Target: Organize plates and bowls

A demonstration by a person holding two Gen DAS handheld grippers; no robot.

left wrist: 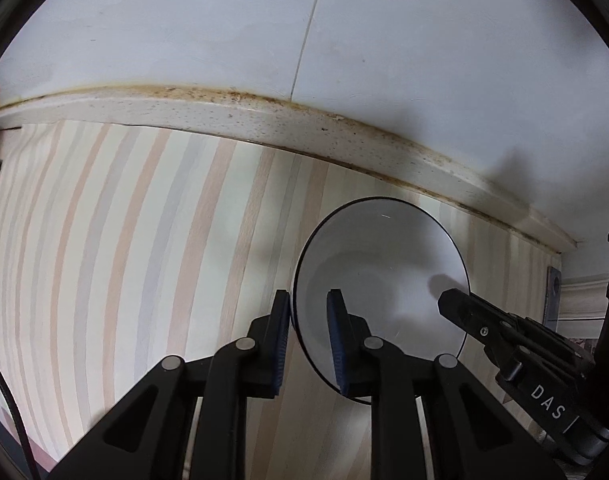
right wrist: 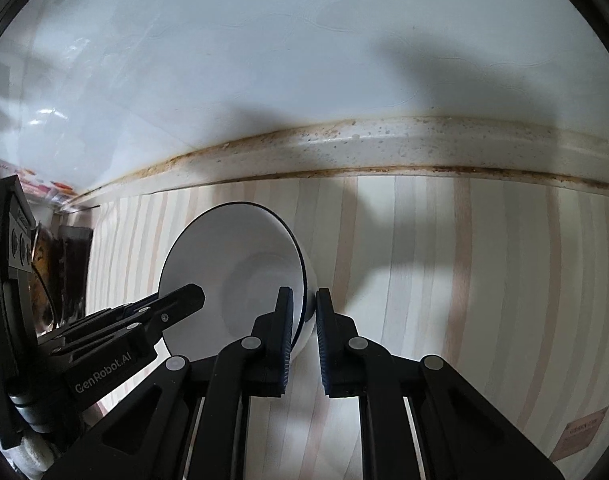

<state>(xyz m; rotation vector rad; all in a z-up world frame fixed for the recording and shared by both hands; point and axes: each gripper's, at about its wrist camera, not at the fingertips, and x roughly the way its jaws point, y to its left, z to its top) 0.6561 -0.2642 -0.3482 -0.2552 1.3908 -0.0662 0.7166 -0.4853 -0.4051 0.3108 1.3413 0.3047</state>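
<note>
On the striped bench [left wrist: 144,240], close to the stained ledge [left wrist: 224,114] under the white wall [left wrist: 184,20], a white bowl [left wrist: 384,272] with a dark rim is held from both sides. The left tongs [left wrist: 308,340] straddle its rim on one side, one pad inside, one outside; the right tongs [right wrist: 304,336] pinch the opposite rim the same way. The bowl is empty, tipped toward the cameras; whether its base touches the bench cannot be told. No plates, stack or rack show, so the sorting looks barely begun, with this bowl yet to be placed
</note>
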